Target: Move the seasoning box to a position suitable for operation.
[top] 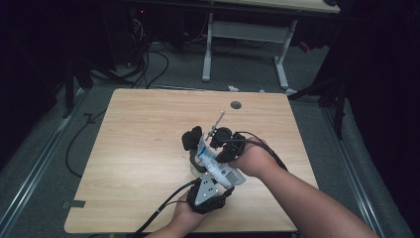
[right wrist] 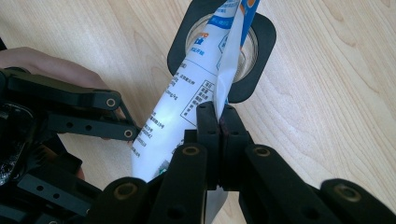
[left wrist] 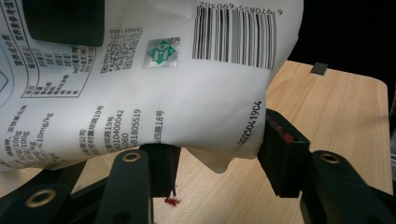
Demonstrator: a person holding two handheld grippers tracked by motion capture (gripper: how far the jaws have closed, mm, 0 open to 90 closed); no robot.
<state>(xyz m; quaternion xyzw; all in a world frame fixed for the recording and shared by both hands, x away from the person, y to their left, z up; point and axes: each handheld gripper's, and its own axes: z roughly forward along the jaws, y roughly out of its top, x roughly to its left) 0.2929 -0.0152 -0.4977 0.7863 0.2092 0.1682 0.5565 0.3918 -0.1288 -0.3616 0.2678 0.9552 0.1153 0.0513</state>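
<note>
Holding a white printed pouch (top: 216, 166) between our two grippers, we have it lifted and tilted over the table (top: 138, 148), its far end aimed down at a round jar (right wrist: 219, 51) with a black square rim. Nearest to us, the left gripper (top: 208, 191) has the bottom of the pouch between its jaws; in the left gripper view the pads (left wrist: 282, 156) press against the bag's lower corner on either side of it, so we judge this a loose grip on the base rather than a hard pinch. A little farther and to the right, the right gripper (top: 225, 148) has its jaws pressed together on the side seam of the pouch (right wrist: 219, 100), which shows plainly in the right gripper view. Beyond that, the top of the pouch sits at the mouth of the jar, touching or just above it; we cannot tell which. We judge the lifting and aiming done and pouring in hand. Whether anything flows, or how full the jar is, we cannot see. Emptying the pouch and setting it down remain.
</note>
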